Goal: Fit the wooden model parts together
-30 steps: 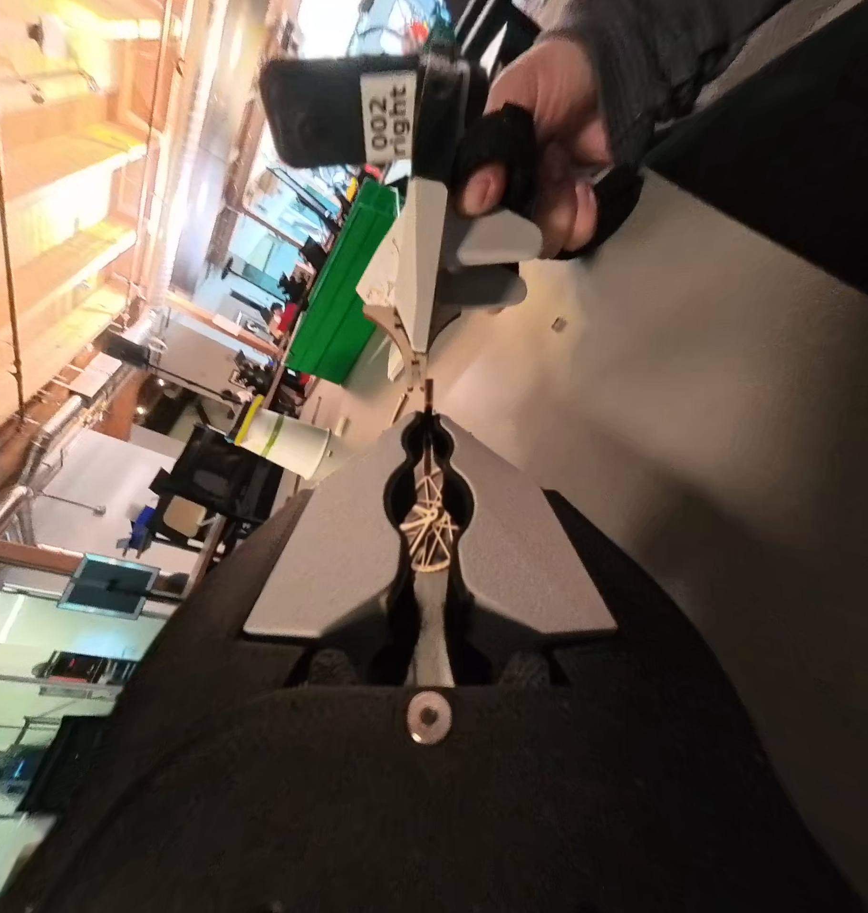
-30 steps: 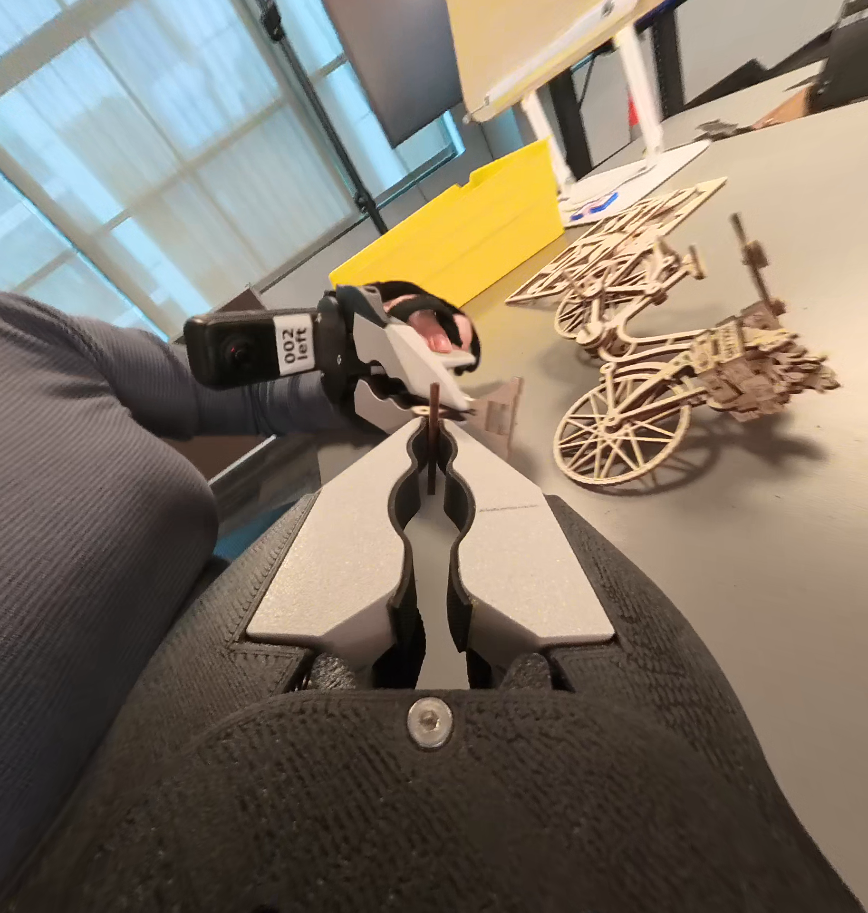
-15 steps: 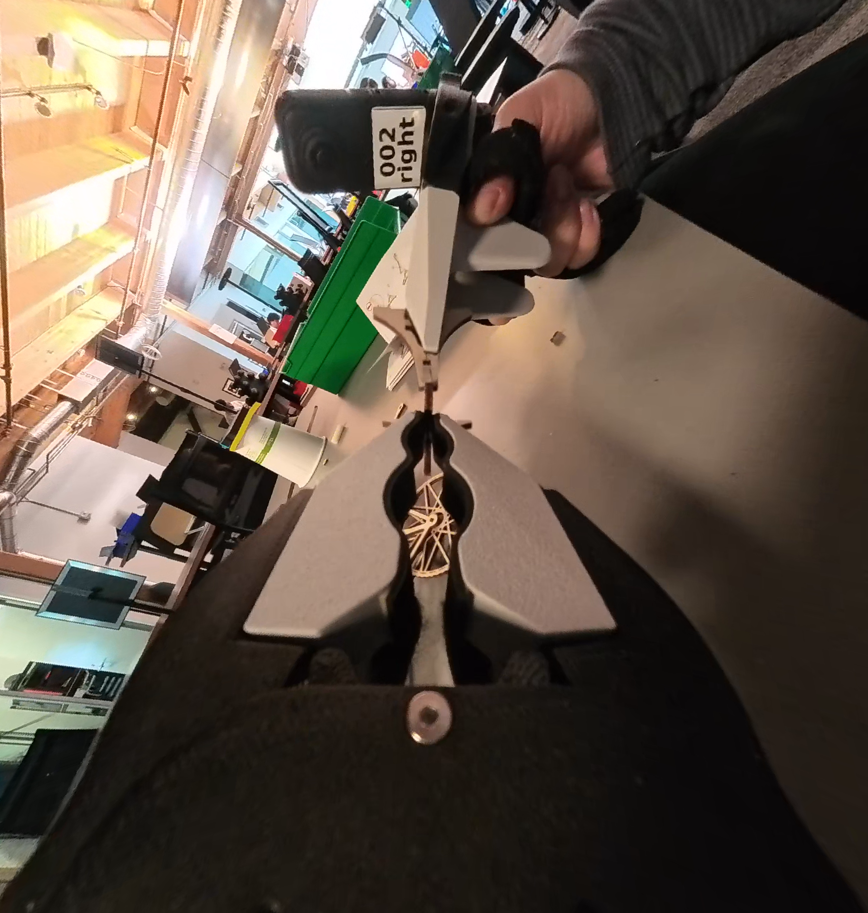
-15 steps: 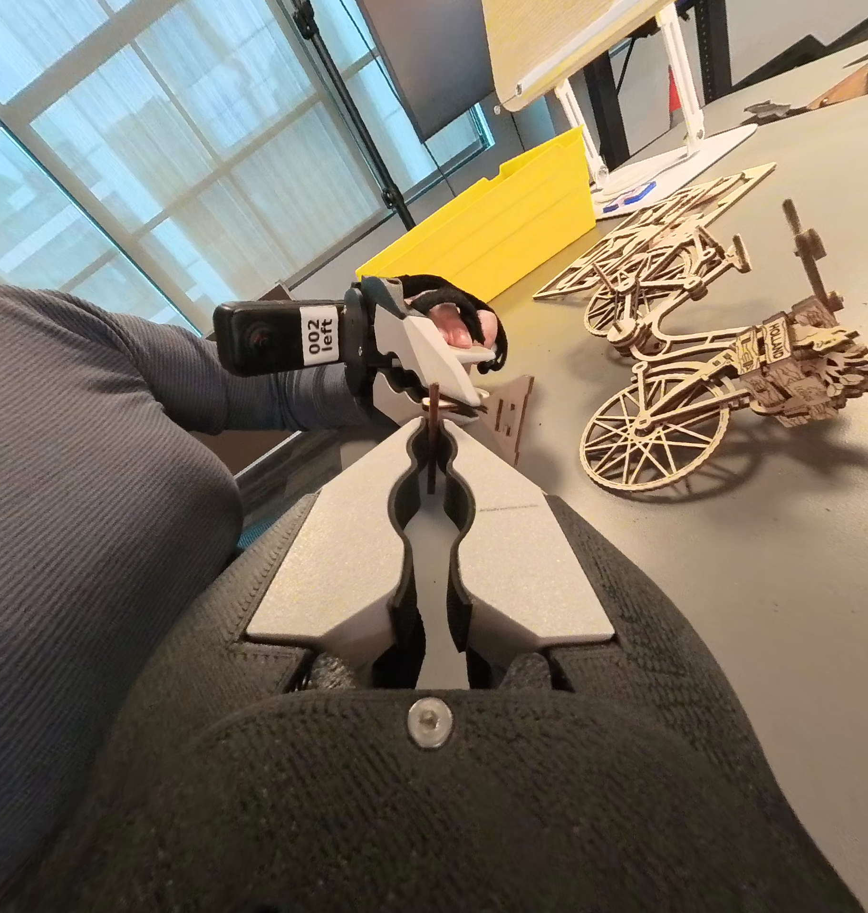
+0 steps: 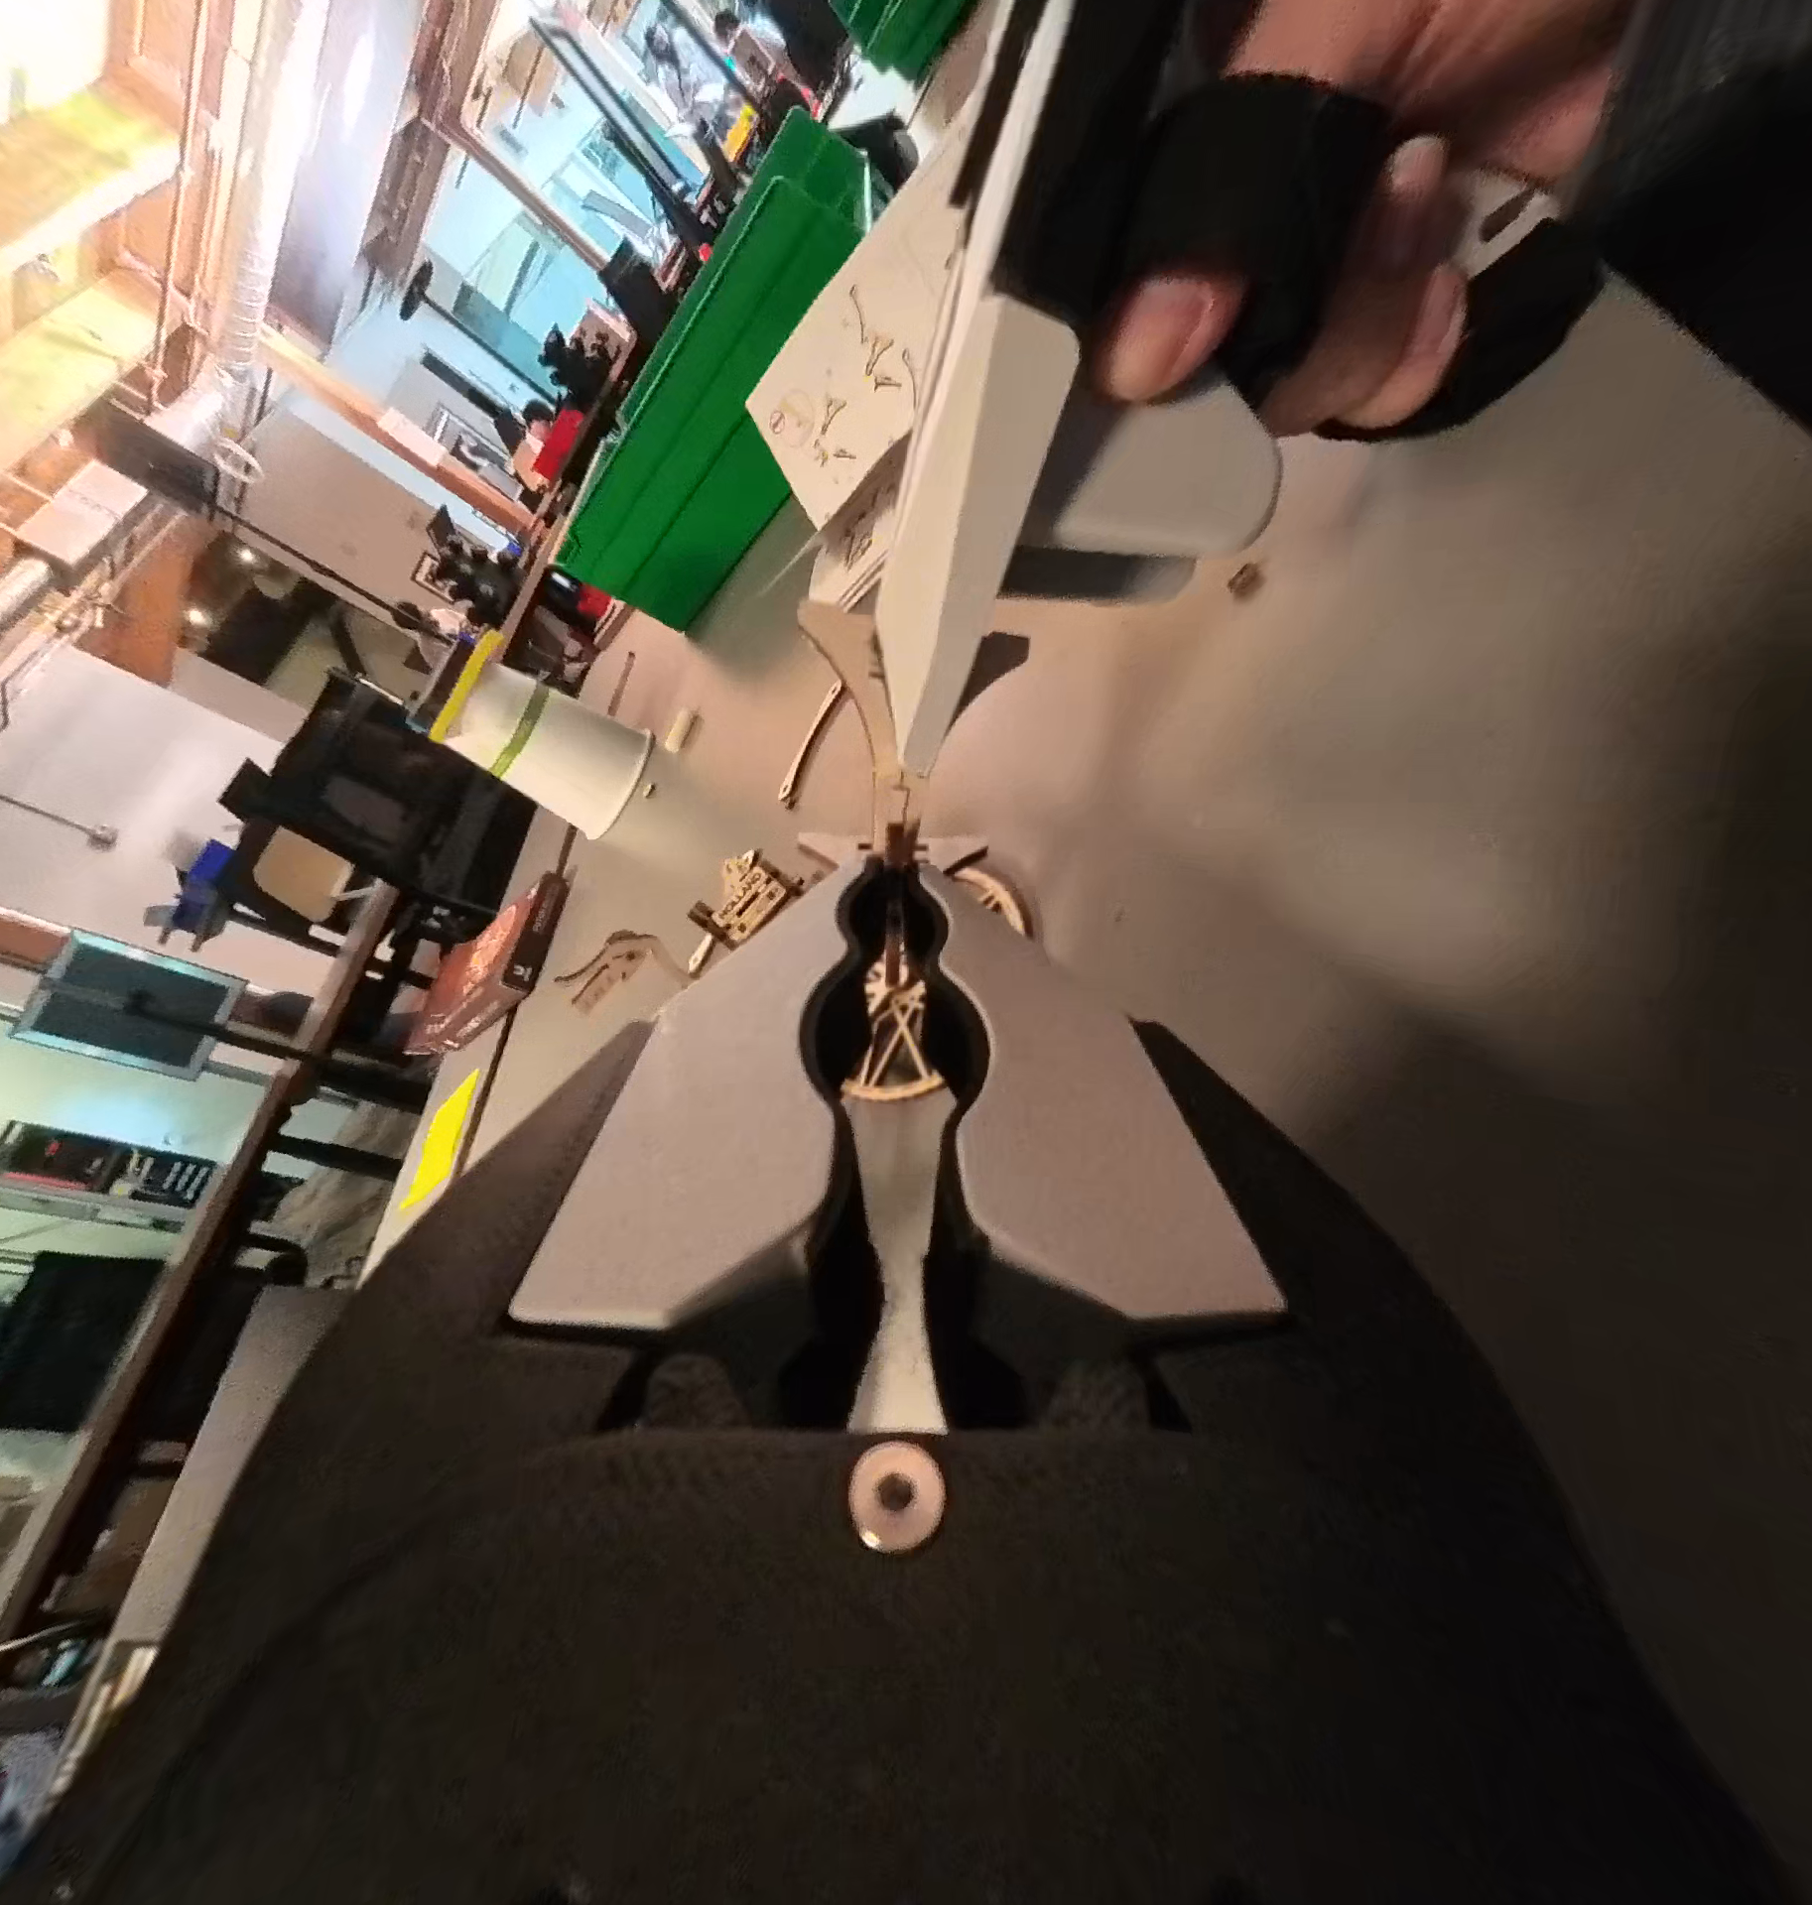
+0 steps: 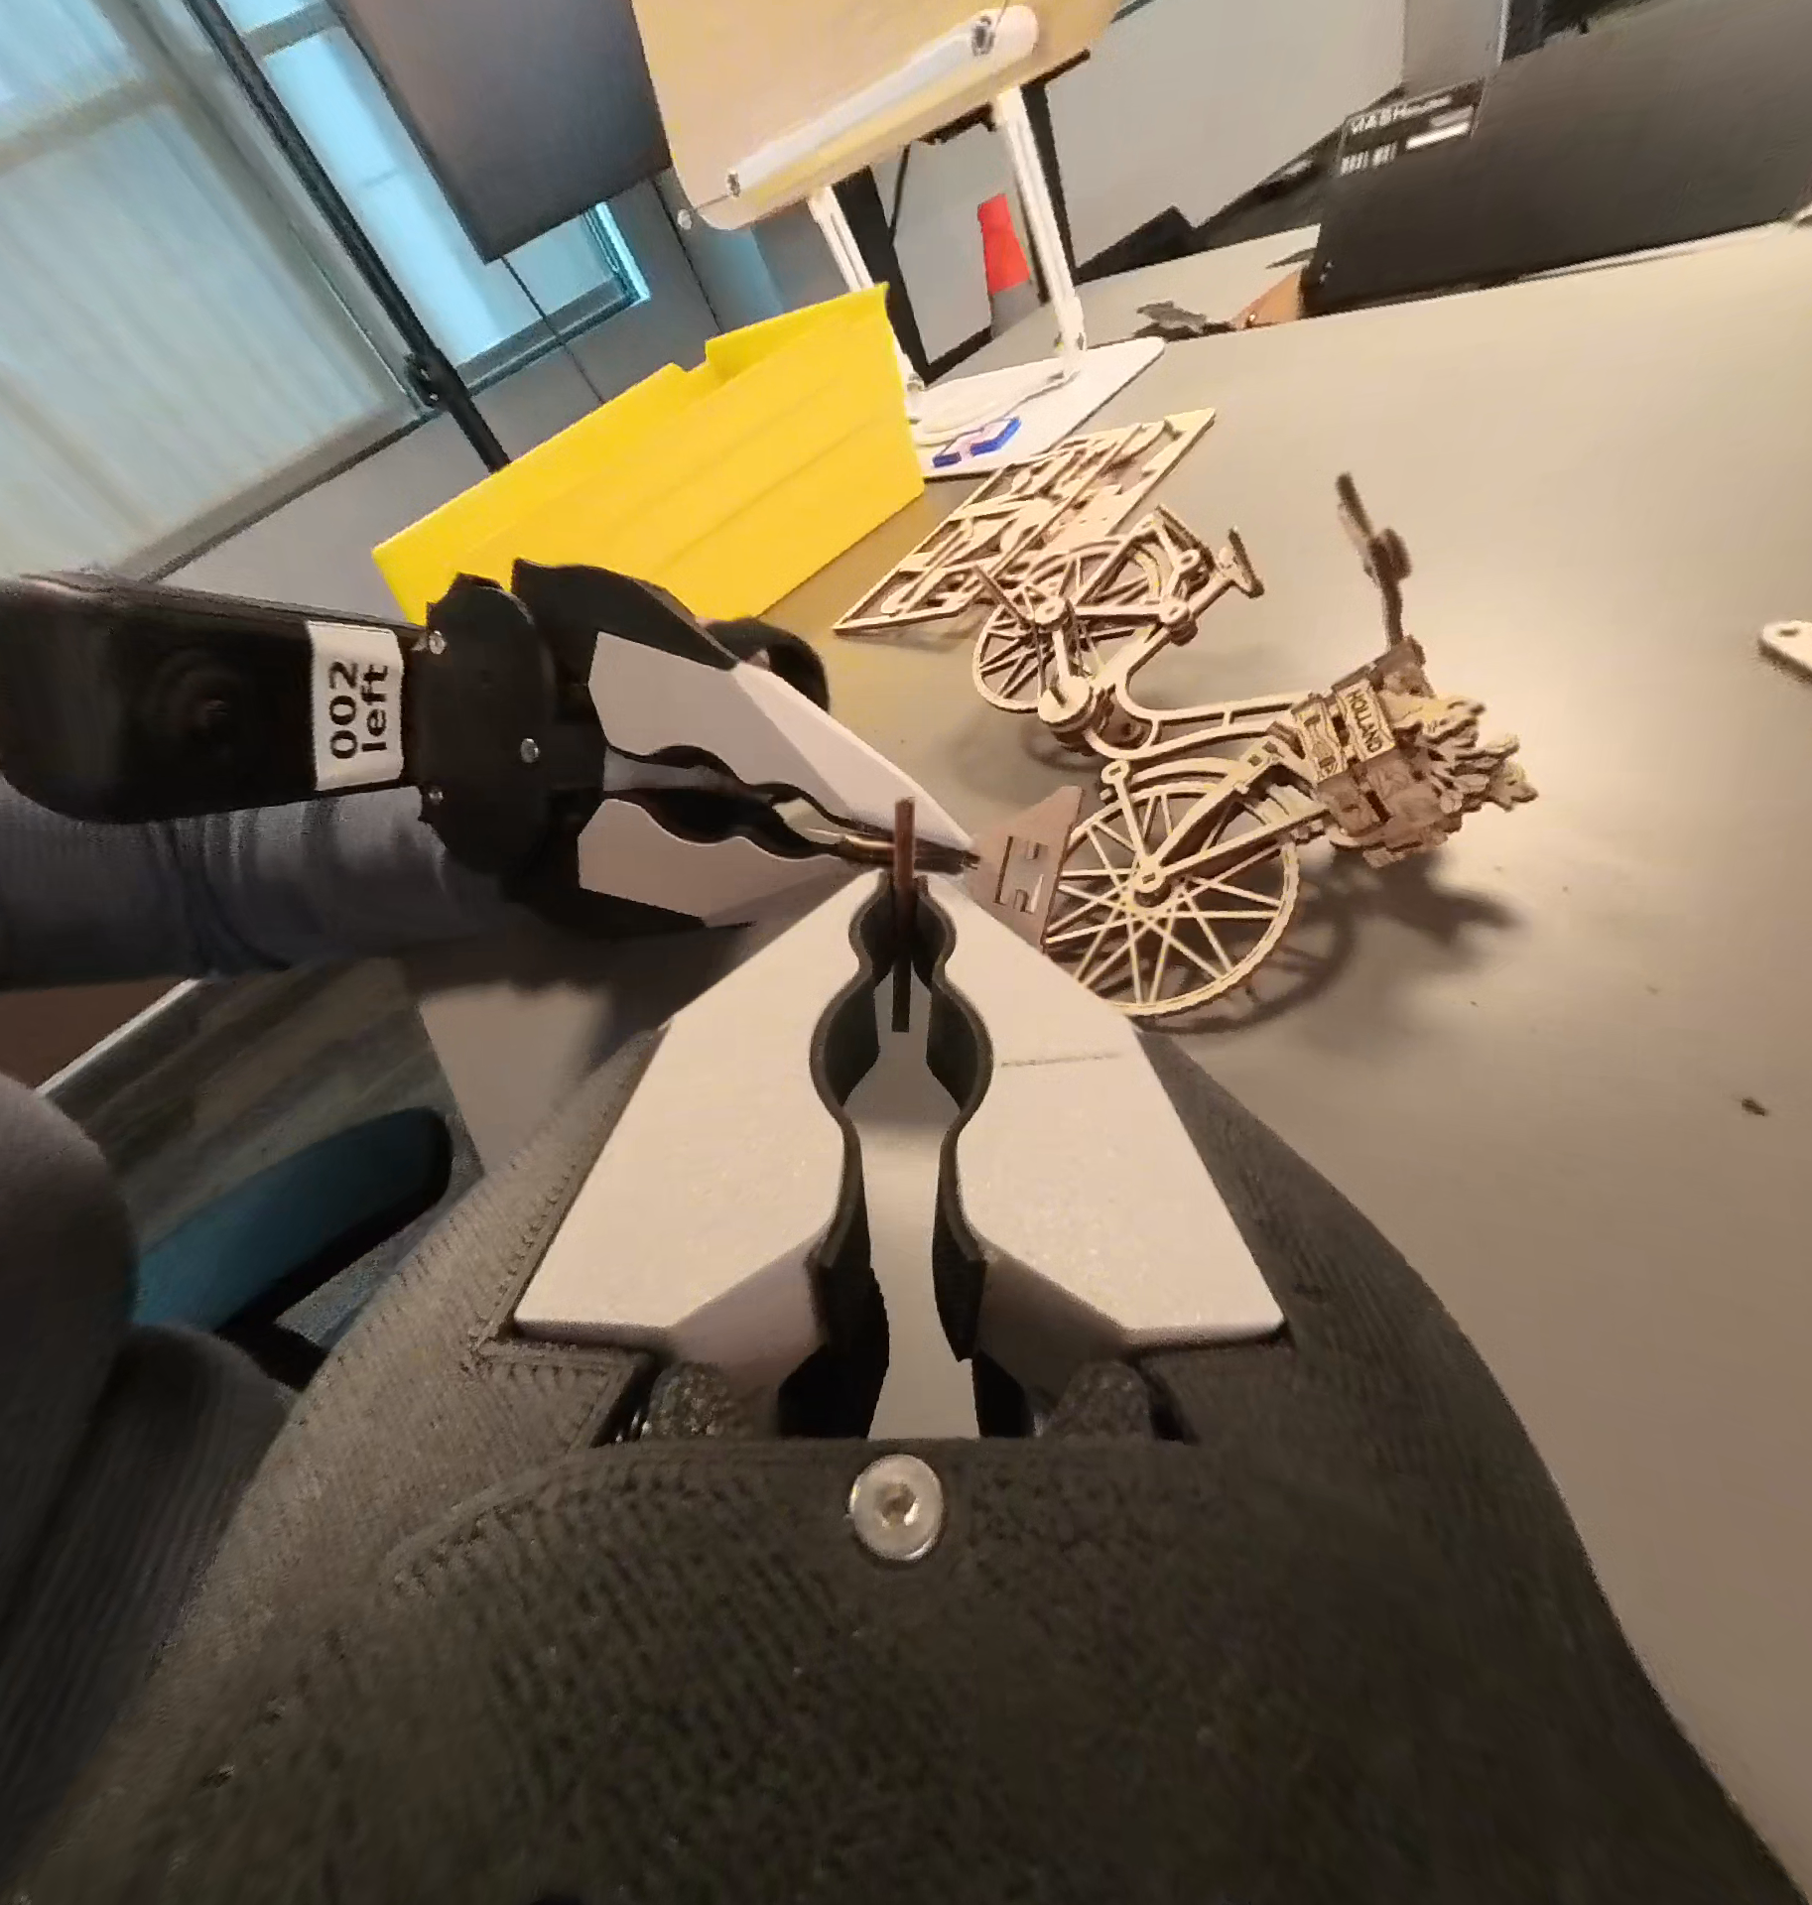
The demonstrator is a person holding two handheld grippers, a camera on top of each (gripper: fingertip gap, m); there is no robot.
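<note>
My left gripper (image 5: 897,861) is shut on a flat wooden part with a spoked wheel (image 5: 897,1041), which shows between its jaws. In the right wrist view the left gripper (image 6: 959,850) comes in from the left, and a slotted plate (image 6: 1026,866) sticks out past its tips. My right gripper (image 6: 900,876) is shut on a thin wooden strip (image 6: 902,928), seen edge-on. In the left wrist view the right gripper (image 5: 917,763) points down from the top, and its curved strip (image 5: 861,691) meets the left gripper's part tip to tip.
A built wooden bicycle (image 6: 1242,804) lies on the grey table (image 6: 1603,1031), with a second one and a parts sheet (image 6: 1087,495) behind it. A yellow bin (image 6: 675,495), green bins (image 5: 716,412), a paper cup (image 5: 562,753) and loose wooden pieces (image 5: 747,907) lie around. Left and right tips are no more than a few centimetres apart.
The two grippers have moved together, and their tips now meet. Both stay shut on their parts. The right strip's end now touches the left gripper's part.
</note>
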